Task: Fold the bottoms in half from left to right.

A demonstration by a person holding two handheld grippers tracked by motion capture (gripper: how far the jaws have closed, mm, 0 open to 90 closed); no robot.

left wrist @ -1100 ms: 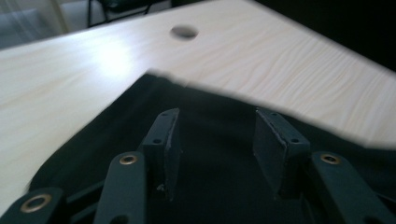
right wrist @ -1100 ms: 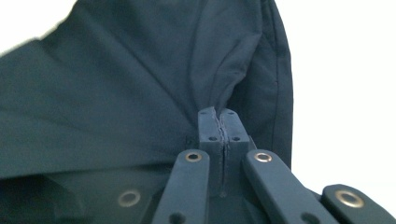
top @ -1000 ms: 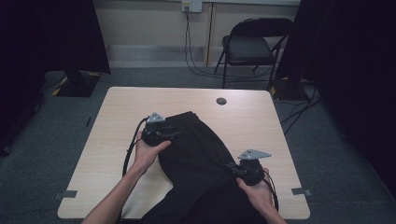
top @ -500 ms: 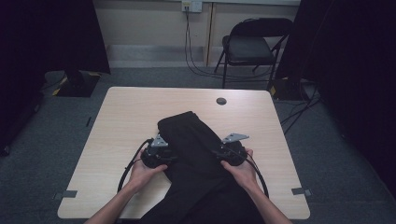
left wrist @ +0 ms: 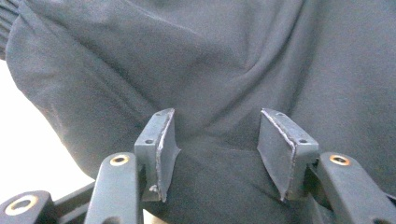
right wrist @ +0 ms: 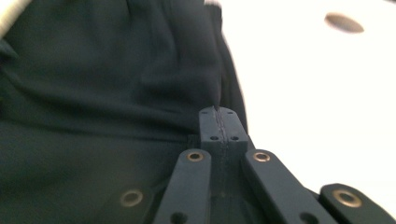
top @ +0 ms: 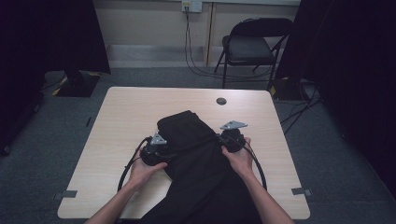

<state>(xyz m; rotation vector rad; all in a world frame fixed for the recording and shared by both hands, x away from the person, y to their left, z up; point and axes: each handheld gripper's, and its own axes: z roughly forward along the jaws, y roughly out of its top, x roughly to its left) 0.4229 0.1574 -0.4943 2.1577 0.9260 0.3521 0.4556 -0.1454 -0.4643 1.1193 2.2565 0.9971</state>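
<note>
A black garment (top: 196,154) lies crumpled across the middle of the light wooden table (top: 126,121) and hangs over its near edge. My left gripper (top: 161,151) sits at the garment's left side. In the left gripper view it (left wrist: 217,140) is open, its jaws have just been opening, and the dark cloth (left wrist: 210,70) lies loose between and beyond the pads. My right gripper (top: 225,140) is at the garment's right edge. In the right gripper view it (right wrist: 219,114) is shut, pinching a ridge of the cloth (right wrist: 93,93) at its tips.
A small dark round hole (top: 221,101) marks the table behind the garment, seen too in the right gripper view (right wrist: 344,22). A folding chair (top: 254,44) stands on the floor beyond the table. Bare tabletop lies on the left and far sides.
The left hand came toward the near edge along the garment's left side. The right hand went forward and inward to the garment's right edge.
</note>
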